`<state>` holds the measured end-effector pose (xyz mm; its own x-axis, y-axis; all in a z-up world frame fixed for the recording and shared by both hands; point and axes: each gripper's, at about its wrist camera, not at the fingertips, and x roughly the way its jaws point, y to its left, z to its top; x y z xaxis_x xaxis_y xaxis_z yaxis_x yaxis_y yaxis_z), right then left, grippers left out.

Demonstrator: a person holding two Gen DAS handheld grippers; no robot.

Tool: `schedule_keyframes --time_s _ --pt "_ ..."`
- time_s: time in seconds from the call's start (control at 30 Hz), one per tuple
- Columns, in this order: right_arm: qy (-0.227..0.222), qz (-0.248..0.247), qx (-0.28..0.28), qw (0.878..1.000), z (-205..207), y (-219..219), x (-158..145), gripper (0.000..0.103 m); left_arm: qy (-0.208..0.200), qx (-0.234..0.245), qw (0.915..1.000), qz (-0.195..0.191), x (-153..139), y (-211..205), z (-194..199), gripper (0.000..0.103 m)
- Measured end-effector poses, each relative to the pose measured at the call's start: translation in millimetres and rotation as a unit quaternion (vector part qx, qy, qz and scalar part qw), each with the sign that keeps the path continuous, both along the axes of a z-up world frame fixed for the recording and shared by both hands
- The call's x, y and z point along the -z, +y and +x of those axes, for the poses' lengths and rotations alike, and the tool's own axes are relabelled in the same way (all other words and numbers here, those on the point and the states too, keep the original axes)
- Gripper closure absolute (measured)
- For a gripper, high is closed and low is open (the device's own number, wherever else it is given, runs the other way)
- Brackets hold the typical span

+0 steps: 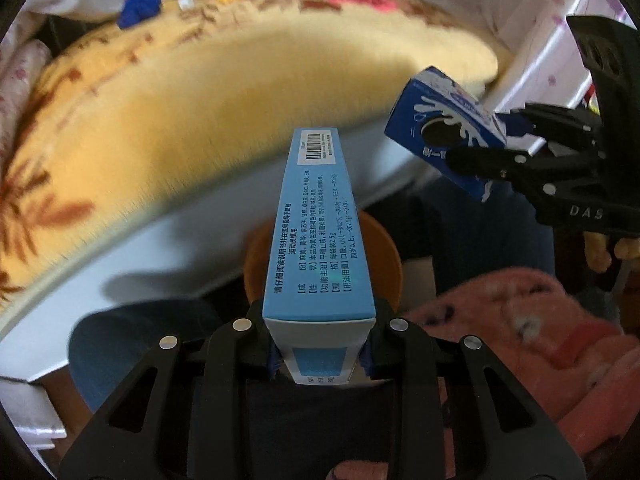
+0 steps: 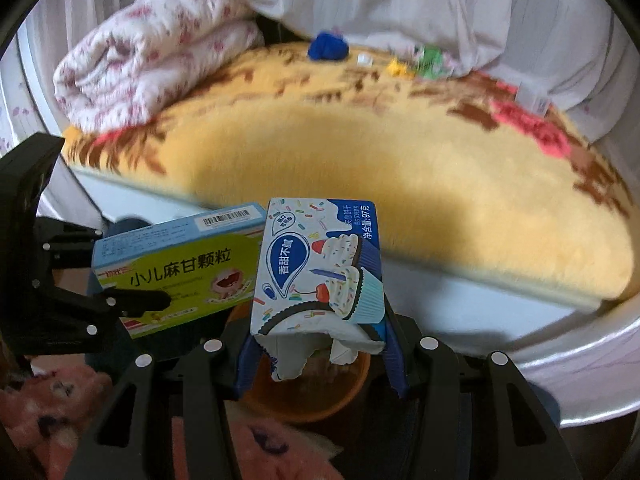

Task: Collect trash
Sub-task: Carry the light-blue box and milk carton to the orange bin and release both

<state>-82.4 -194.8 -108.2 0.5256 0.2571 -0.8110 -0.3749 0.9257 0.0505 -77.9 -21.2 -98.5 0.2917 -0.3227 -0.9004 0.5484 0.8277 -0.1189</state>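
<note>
Dim indoor light is falling from above, casting a broad shadow across the yellow blanket [image 1: 240, 92]. Motion blur is smearing the bedding, while the held medicine box [image 1: 318, 224] is staying sharp. Fisheye distortion is bowing the edges.

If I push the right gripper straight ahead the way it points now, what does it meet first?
Probably the bed: the right gripper, shut on the cookie box, points at the yellow blanket and the white bed edge under it. Depth is unclear; the box would touch first.
</note>
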Motion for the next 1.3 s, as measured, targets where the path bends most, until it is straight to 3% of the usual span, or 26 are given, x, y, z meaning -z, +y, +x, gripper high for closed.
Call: schedule_keyframes --time_s 0.3,0.57,0.67,0.7,0.77,0.8,0.87,1.3 --pt "0.076 -0.005 -0.001 0.997 10 3 50 0.052 0.098 0.011 0.9948 0.027 58 -7 9 0.075" --pt "0.148 -0.007 0.001 0.989 25 9 99 0.051 0.155 0.002 0.9867 0.050 103 -13 22 0.075" --pt "0.161 -0.013 0.010 0.987 29 9 108 0.039 0.181 -0.013 0.9820 0.053 117 -15 30 0.071" --pt "0.162 -0.016 0.014 0.987 30 10 109 0.031 0.185 -0.025 0.9809 0.054 120 -13 33 0.059" --pt "0.158 -0.018 0.023 0.987 31 7 108 0.029 0.189 -0.045 0.9800 0.044 122 -10 40 0.039" --pt "0.157 -0.018 0.026 0.987 31 6 108 0.028 0.184 -0.055 0.9806 0.039 120 -8 42 0.037" --pt "0.155 -0.018 0.035 0.987 33 1 106 0.024 0.174 -0.063 0.9822 0.035 116 -5 46 0.037" --pt "0.146 -0.014 0.040 0.988 40 -1 97 0.024 0.155 -0.076 0.9845 0.032 106 4 53 0.035"
